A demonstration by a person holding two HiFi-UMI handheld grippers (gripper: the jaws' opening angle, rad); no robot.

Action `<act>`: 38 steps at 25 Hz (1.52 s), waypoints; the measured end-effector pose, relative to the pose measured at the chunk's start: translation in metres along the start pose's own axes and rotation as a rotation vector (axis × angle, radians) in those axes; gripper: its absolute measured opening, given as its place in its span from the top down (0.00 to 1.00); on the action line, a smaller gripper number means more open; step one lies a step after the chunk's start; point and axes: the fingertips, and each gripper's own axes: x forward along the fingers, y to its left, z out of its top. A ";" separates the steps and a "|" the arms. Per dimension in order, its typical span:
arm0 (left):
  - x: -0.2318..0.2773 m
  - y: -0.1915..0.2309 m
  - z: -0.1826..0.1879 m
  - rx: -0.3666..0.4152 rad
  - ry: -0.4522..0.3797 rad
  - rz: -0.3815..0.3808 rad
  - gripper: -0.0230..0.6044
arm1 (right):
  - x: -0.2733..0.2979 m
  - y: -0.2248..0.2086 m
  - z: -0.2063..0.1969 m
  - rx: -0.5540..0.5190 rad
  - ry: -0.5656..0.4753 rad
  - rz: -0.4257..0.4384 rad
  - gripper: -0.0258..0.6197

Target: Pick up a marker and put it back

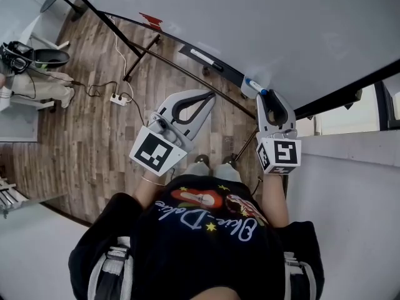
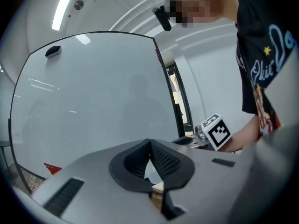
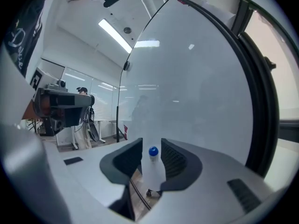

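Printed shirt nearest; both grippers are held toward a whiteboard.
From the head view, the blue-capped marker is seen at the tray end, just ahead of the right gripper. In the left gripper view, the left gripper is seen pressed together, empty. In the right gripper view, the right gripper's jaws are spread, the marker set between them, unpinched.

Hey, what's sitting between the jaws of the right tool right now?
A white marker with a blue cap, between the open jaws of the right tool. The right gripper view shows it plainly, the head view too.
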 end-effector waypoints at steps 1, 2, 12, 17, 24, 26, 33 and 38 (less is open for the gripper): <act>-0.001 0.001 -0.001 -0.004 0.004 0.005 0.96 | 0.002 -0.001 -0.002 0.004 0.006 -0.002 0.80; -0.001 0.002 -0.002 -0.008 0.010 0.010 0.96 | 0.005 -0.001 -0.004 0.008 0.011 -0.001 0.80; -0.004 0.010 -0.006 -0.004 0.024 0.042 0.96 | 0.021 -0.002 -0.015 0.010 0.033 0.010 0.80; -0.007 0.012 -0.006 0.005 0.025 0.049 0.96 | 0.024 -0.002 -0.021 0.005 0.048 0.001 0.85; -0.014 0.016 -0.007 0.003 0.026 0.061 0.96 | 0.024 -0.002 -0.019 -0.021 0.056 -0.014 0.85; -0.016 0.017 -0.007 0.002 0.021 0.065 0.96 | 0.024 0.000 -0.016 -0.026 0.052 -0.013 0.85; -0.025 0.021 -0.003 -0.002 0.001 0.085 0.96 | 0.020 0.000 -0.002 -0.048 0.029 -0.023 0.85; -0.028 0.020 -0.001 -0.001 -0.006 0.083 0.96 | 0.012 -0.003 0.011 -0.055 0.011 -0.031 0.85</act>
